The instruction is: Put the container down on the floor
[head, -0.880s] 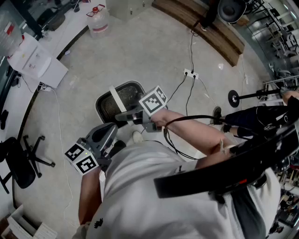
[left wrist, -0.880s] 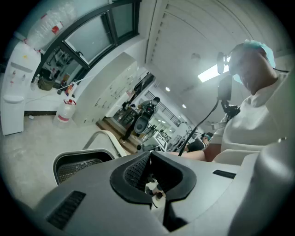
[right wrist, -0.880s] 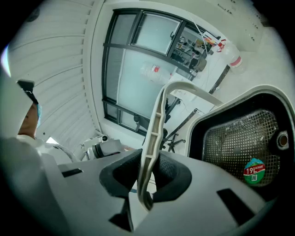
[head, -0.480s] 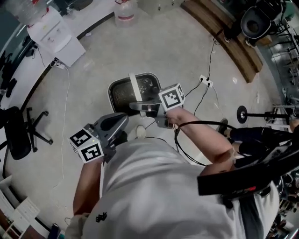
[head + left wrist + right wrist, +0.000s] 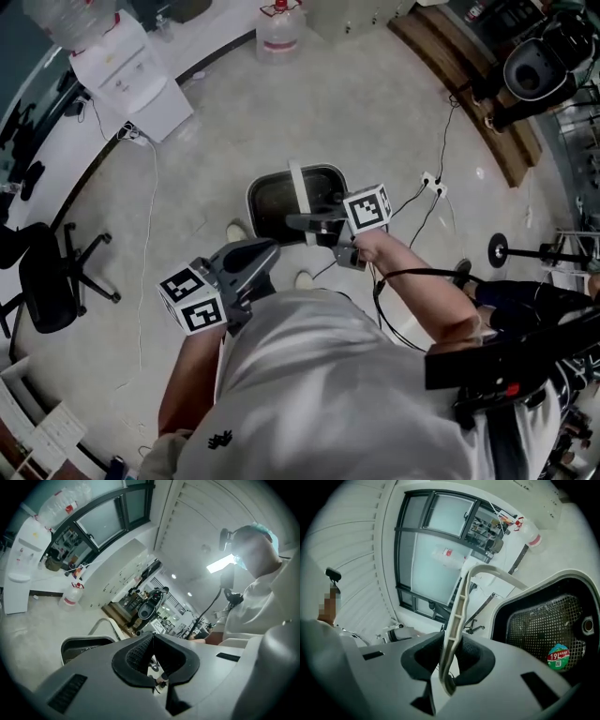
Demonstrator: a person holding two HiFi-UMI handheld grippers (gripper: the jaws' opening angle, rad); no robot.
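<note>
While the right gripper (image 5: 307,225) is clamped on the white handle (image 5: 298,185) of the container (image 5: 252,202), I take this for the lowering step, with the set-down not yet finished. The right gripper view shows the thin handle (image 5: 457,613) pinched squarely between the pads, the black mesh bin hanging just beyond them. From the head view the bin sits out in front of the person's shoes over the pale floor (image 5: 202,159), but I cannot tell whether its base touches. I judge the next move calls for a steady drop until the base rests flat, then spreading the jaws off the handle. The left gripper (image 5: 268,251) waits close to the body, its pads pressed together on nothing. The bin looks empty; only a round label (image 5: 558,656) shows on the mesh. A water jug (image 5: 279,23) stands well apart; its fill I cannot make out.
</note>
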